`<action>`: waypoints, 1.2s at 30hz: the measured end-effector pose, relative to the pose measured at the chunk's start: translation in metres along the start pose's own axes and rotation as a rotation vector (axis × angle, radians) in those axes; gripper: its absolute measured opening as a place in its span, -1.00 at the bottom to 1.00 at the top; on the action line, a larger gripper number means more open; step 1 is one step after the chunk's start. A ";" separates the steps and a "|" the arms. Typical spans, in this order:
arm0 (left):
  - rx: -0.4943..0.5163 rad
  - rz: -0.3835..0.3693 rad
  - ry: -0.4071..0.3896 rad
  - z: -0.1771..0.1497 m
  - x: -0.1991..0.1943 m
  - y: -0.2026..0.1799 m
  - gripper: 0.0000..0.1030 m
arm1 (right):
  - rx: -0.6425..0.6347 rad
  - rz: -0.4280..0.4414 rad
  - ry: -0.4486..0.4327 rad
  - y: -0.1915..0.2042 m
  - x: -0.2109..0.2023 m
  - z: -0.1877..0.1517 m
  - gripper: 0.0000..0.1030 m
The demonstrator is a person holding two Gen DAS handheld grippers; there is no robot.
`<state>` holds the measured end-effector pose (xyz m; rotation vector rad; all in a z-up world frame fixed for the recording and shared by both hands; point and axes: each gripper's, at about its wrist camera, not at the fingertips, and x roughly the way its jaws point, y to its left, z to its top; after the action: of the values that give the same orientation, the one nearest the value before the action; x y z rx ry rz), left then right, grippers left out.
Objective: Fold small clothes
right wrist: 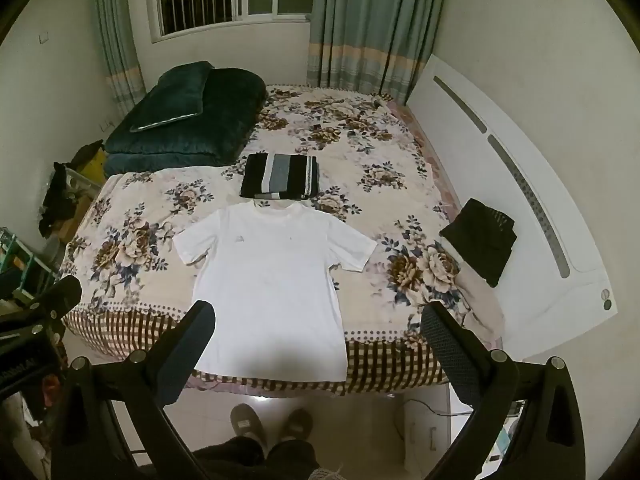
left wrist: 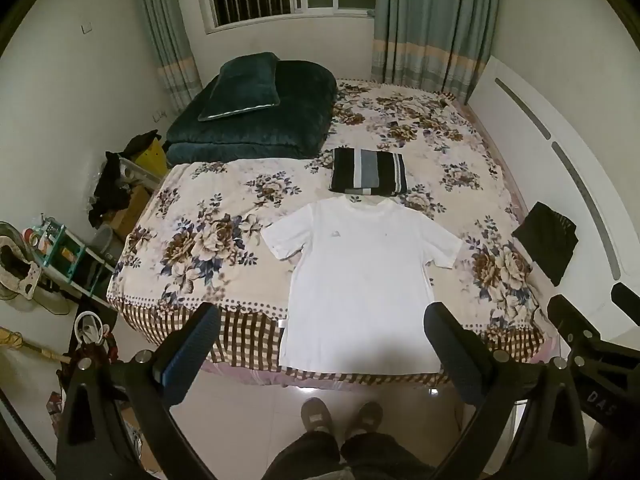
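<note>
A white T-shirt [left wrist: 360, 280] lies spread flat on the floral bedspread [left wrist: 208, 240], sleeves out, hem at the near bed edge; it also shows in the right wrist view [right wrist: 272, 284]. My left gripper [left wrist: 322, 344] is open and empty, held above the floor in front of the hem. My right gripper [right wrist: 320, 340] is open and empty at the same height; it also shows at the right edge of the left wrist view [left wrist: 592, 328]. A folded black-and-grey striped garment [left wrist: 368, 171] lies just beyond the collar, also in the right wrist view [right wrist: 280, 176].
A folded dark green quilt with a pillow [left wrist: 256, 112] sits at the far left of the bed. A folded black garment [right wrist: 480, 240] lies by the white headboard [right wrist: 520, 168]. Clutter and a shelf [left wrist: 68, 256] stand left of the bed. My slippered feet [left wrist: 340, 416] stand on the tiled floor.
</note>
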<state>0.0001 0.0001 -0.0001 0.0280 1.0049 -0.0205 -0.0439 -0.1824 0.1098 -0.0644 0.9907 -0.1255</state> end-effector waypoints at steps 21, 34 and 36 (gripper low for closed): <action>0.004 0.007 -0.014 0.011 -0.005 0.001 1.00 | 0.000 -0.001 -0.005 -0.003 0.000 -0.009 1.00; 0.007 0.007 -0.017 0.014 -0.007 -0.003 1.00 | 0.000 0.001 -0.011 -0.005 -0.004 0.009 1.00; 0.003 0.008 -0.020 0.014 -0.007 -0.003 1.00 | 0.000 -0.001 -0.011 -0.005 -0.004 0.008 1.00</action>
<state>0.0082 -0.0033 0.0129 0.0347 0.9851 -0.0156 -0.0395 -0.1870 0.1180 -0.0654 0.9795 -0.1260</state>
